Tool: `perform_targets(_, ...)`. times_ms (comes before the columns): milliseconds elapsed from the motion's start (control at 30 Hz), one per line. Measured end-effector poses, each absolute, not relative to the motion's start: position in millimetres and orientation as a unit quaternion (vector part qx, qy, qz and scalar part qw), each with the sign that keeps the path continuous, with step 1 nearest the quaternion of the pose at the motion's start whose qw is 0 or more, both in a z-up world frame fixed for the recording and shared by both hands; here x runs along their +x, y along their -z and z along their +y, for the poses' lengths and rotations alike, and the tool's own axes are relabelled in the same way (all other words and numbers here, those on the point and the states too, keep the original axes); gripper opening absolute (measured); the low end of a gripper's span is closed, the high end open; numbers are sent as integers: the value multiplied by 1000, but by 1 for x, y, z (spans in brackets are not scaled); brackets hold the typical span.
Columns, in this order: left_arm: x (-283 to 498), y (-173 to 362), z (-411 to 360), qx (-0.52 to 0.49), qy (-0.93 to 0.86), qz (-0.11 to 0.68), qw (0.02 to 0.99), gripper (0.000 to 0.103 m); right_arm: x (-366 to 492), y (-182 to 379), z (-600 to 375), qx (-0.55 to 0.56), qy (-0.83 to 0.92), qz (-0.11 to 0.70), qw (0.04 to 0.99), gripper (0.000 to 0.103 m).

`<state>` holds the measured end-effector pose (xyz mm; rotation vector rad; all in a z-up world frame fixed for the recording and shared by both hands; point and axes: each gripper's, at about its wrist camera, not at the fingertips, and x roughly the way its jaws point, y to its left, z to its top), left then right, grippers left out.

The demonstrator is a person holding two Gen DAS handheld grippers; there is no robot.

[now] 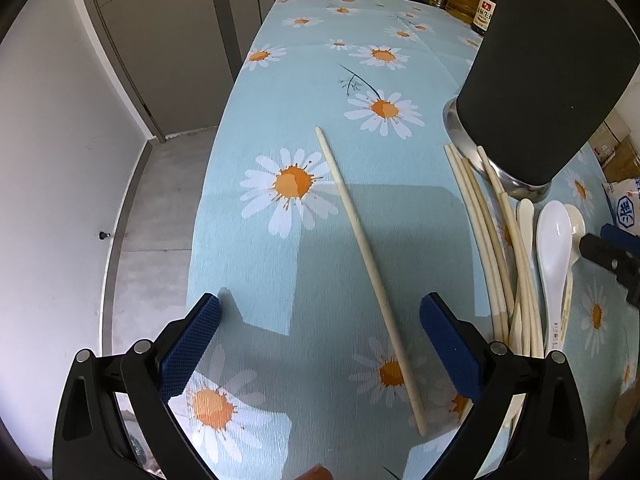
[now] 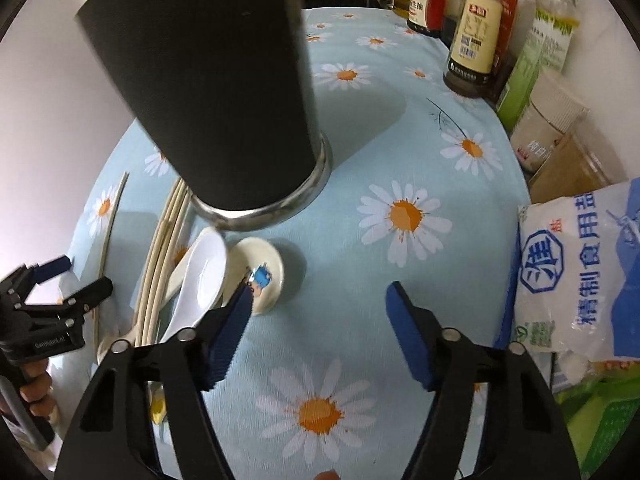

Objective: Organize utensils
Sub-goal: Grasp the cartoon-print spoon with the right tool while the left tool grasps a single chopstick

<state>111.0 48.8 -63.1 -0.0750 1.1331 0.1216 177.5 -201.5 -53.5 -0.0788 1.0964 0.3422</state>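
A lone chopstick (image 1: pixel 370 268) lies on the daisy cloth (image 1: pixel 300 80) between the wide-open, empty left gripper (image 1: pixel 320 344), ready for pickup; next, lower and close on it, while the right gripper (image 2: pixel 320 324), part-open and empty, hovers beside the spoons (image 2: pixel 200 280)

Utensil holder (image 2: pixel 208 92): matt black, shiny metal base
Spoon (image 2: pixel 200 280): glossy white ceramic
Tablecloth (image 1: pixel 360 60): matt printed cloth

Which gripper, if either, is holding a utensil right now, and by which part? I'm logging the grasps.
Neither. The left gripper stands open over a single chopstick; the right gripper is open beside the spoons.
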Motion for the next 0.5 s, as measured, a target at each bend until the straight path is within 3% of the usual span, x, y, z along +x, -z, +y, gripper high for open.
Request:
perform_targets(200,110,63,48,-31,-55,526,848,98,193,60,-204,-1,-196,520,832,47)
perform_targets(267,110,63,49,-30,-50,526,848,98,194,60,-204,14,-216,522,825,30)
perform_targets(400,112,63,49,-28,-44,532,845,98,193,62,-202,10,-237,520,821,19)
perform_targets(433,114,63,50,-29,-45,534,844,98,193,63,-201,12,-245,522,817,10)
perform_targets(500,115,63,50,-30,-44,539,840,97,193,62,-201,18,-252,519,817,8)
